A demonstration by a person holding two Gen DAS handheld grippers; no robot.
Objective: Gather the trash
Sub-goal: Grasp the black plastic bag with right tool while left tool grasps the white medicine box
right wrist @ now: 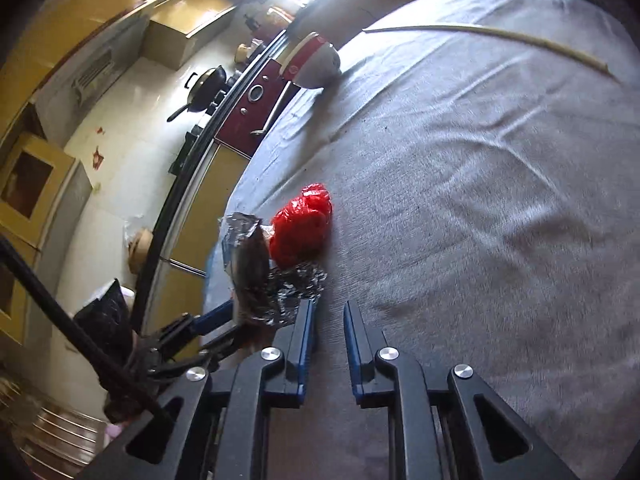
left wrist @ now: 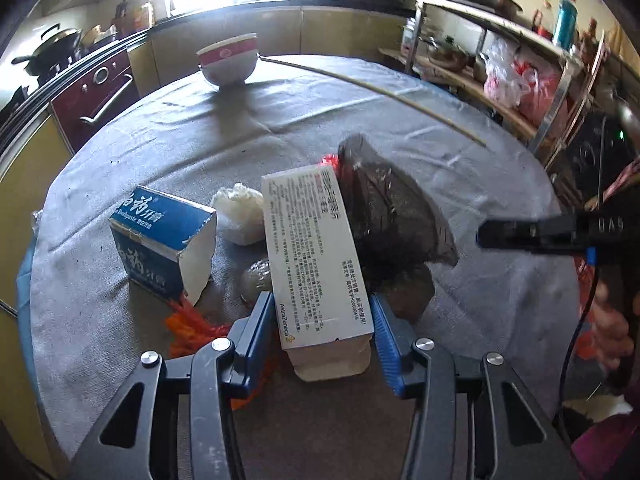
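My left gripper is shut on a white medicine box and holds it over the grey-clothed round table. Behind the box hangs a dark foil bag. A blue toothpaste box, a white crumpled tissue, a clear wrapper and orange netting lie to the left. My right gripper is open and empty just above the cloth, next to crumpled silver foil and a red plastic bag. It also shows in the left wrist view.
A red-and-white bowl stands at the table's far edge, with a long thin stick on the cloth beside it. A metal shelf rack stands at the right. Kitchen counter and a red oven are at the left.
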